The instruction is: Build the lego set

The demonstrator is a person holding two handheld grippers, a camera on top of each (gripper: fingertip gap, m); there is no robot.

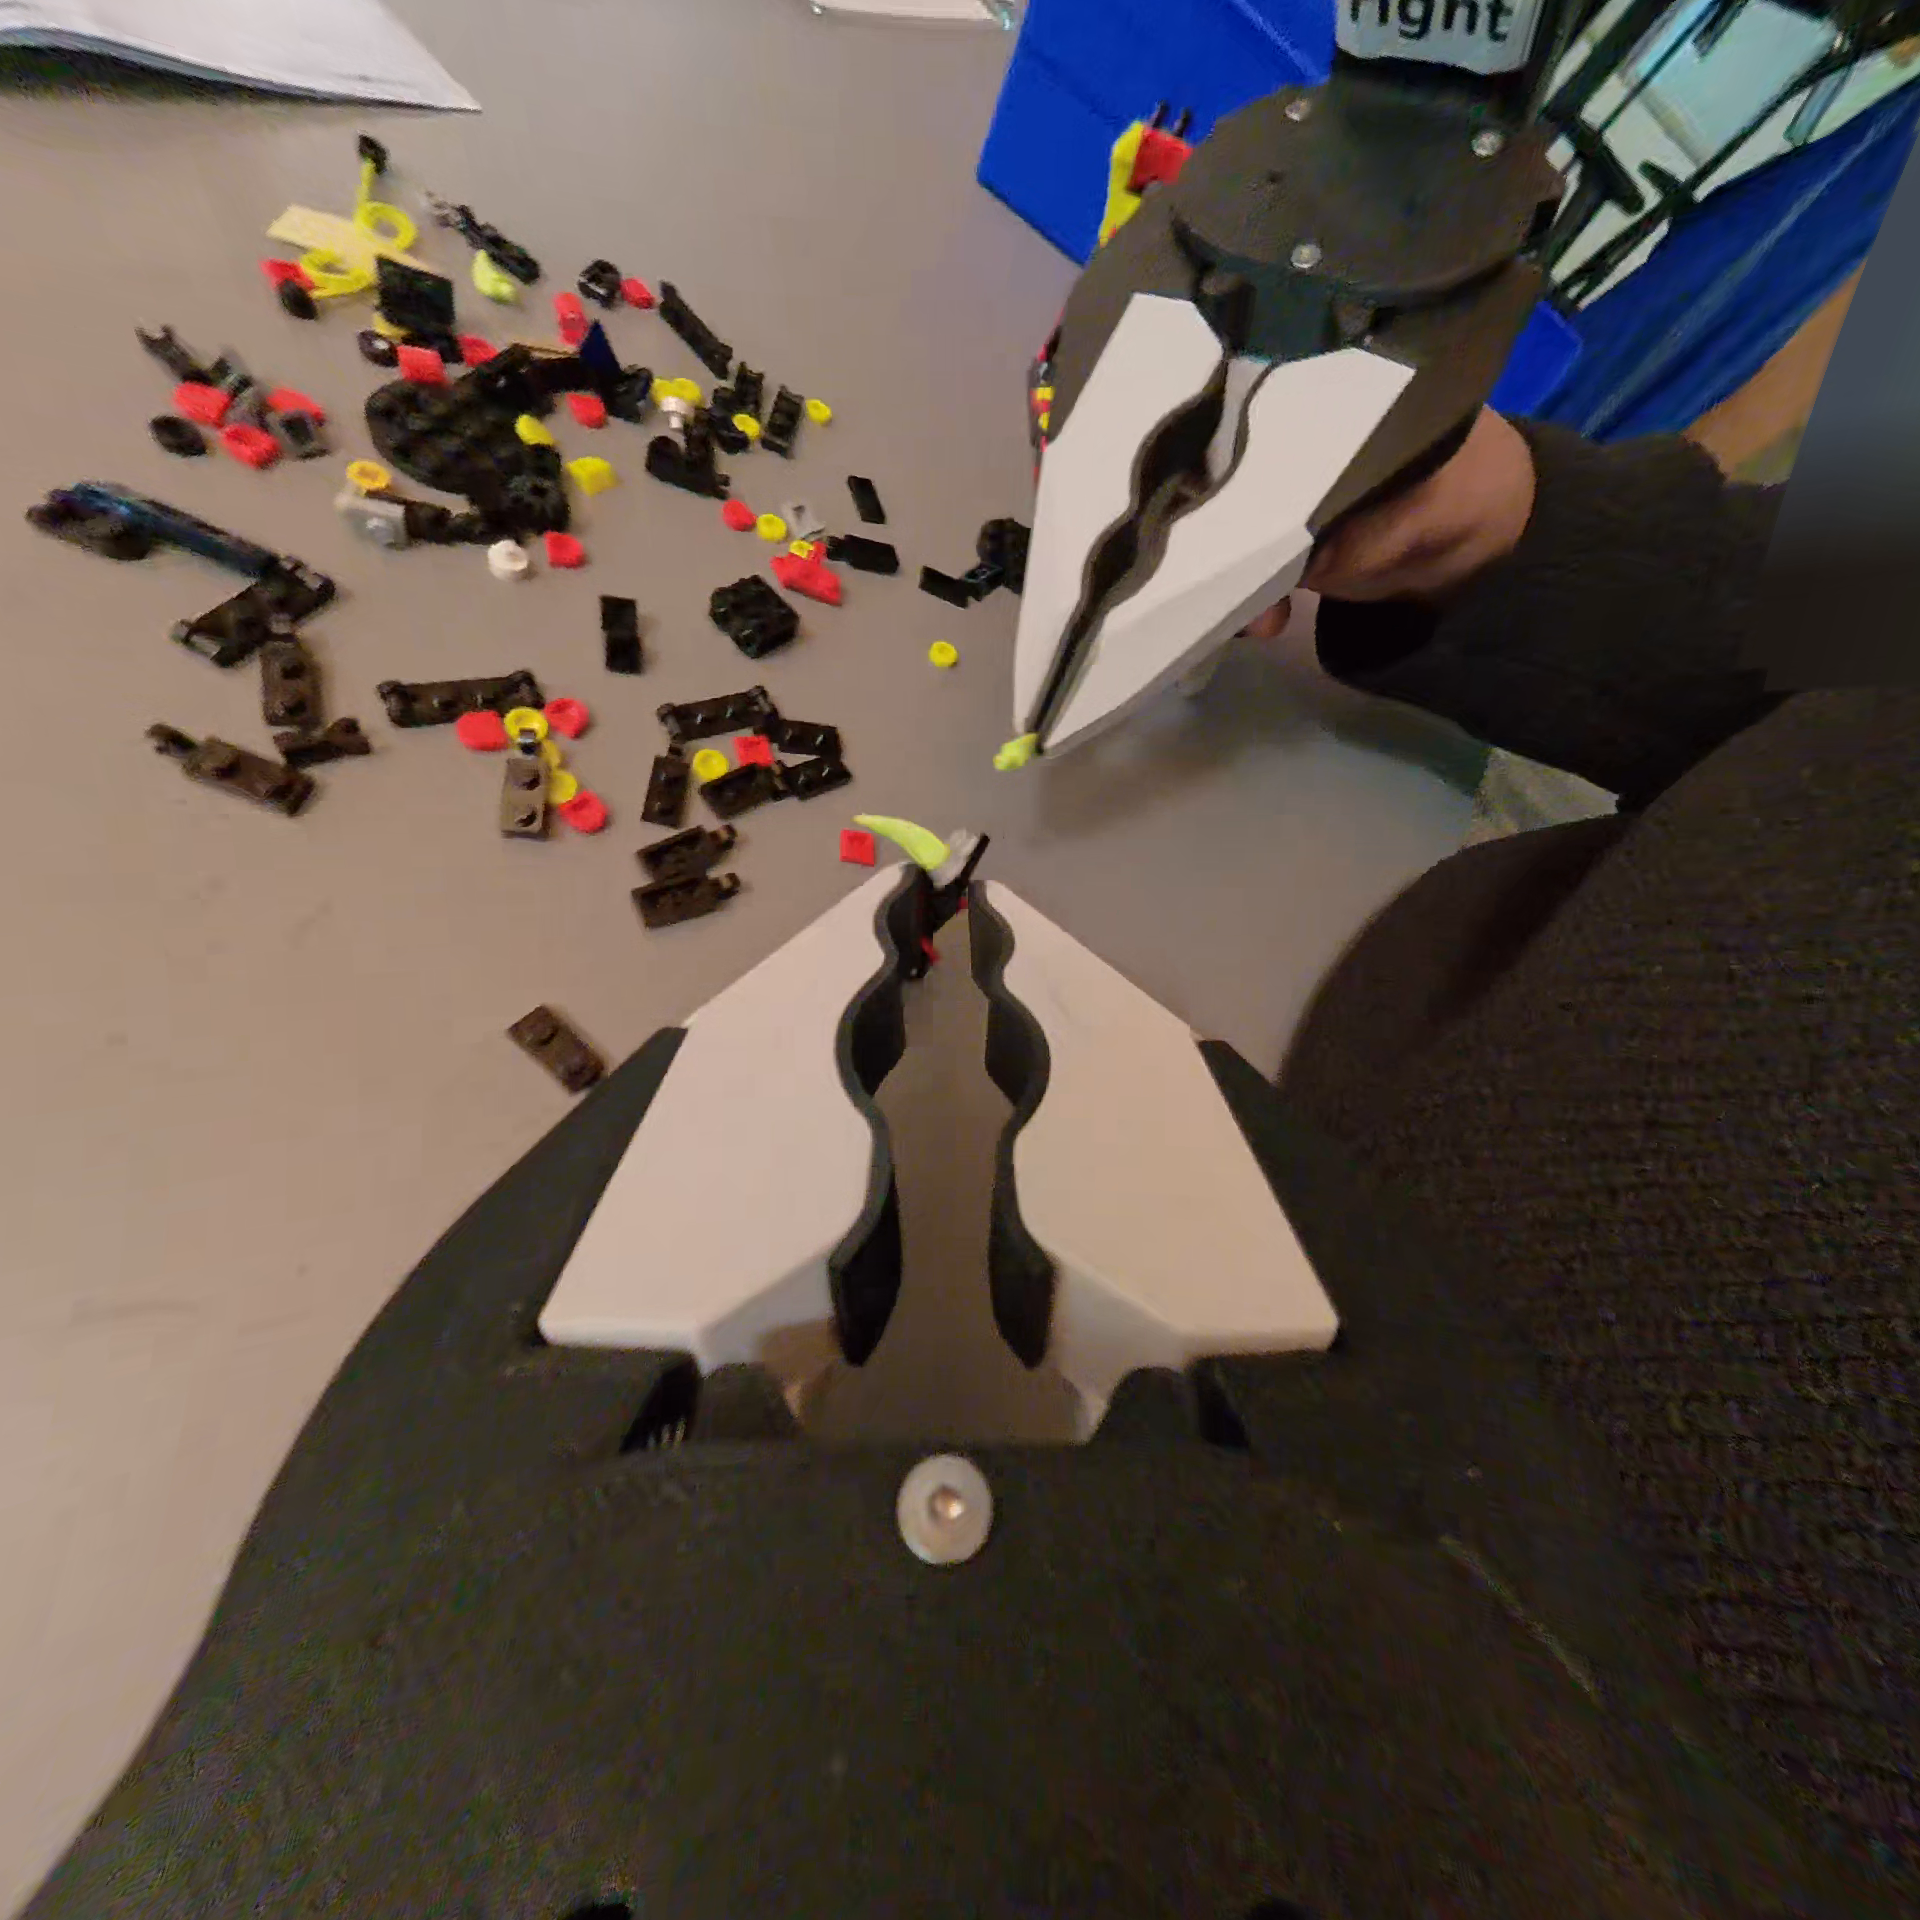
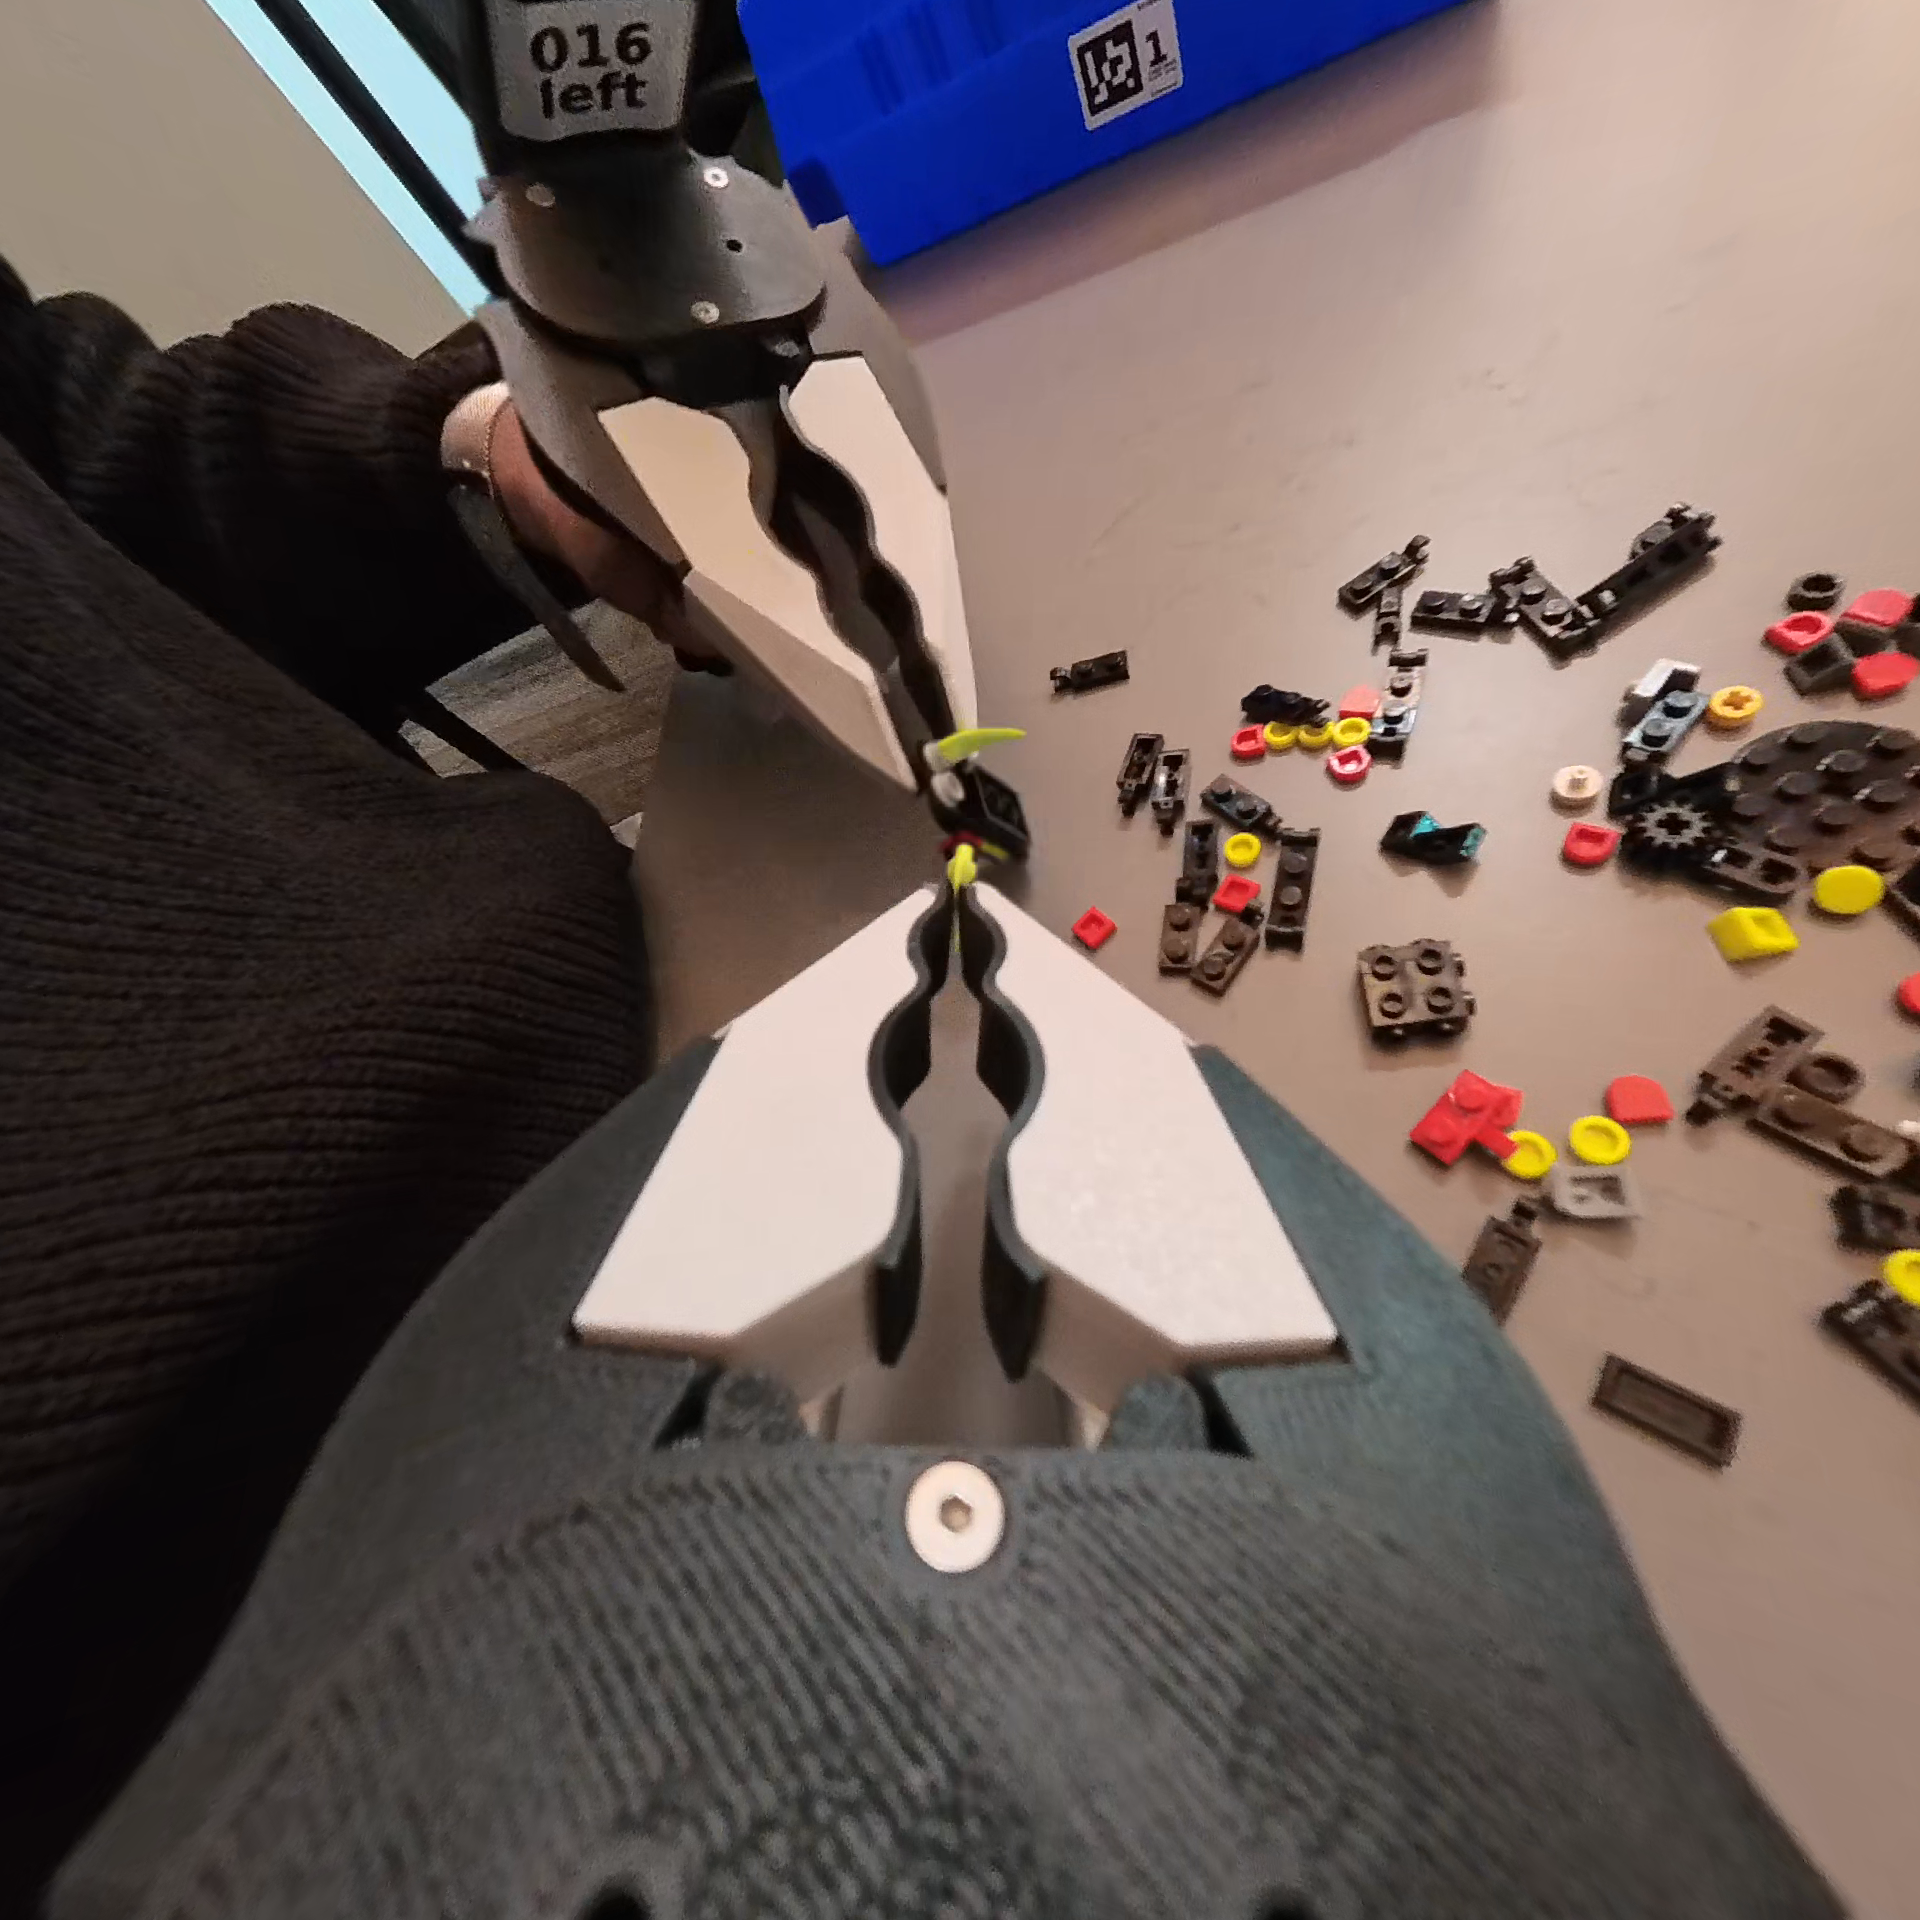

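Note:
My left gripper is shut on a small black Lego sub-assembly with a lime-green curved horn and a grey bit on top, held above the table. It also shows in the right wrist view, where the sub-assembly sits at its tips. My right gripper is shut on a second lime-green horn piece, its tip just below the sub-assembly. In the left wrist view the right gripper is up and to the right with that lime piece at its tips.
Many loose black, red and yellow Lego pieces are spread over the grey table, including a large black round plate. A blue bin stands at the back. A paper booklet lies far left. A dark sleeve is at the near side. Both grippers' tips are close together, under 4 cm apart.

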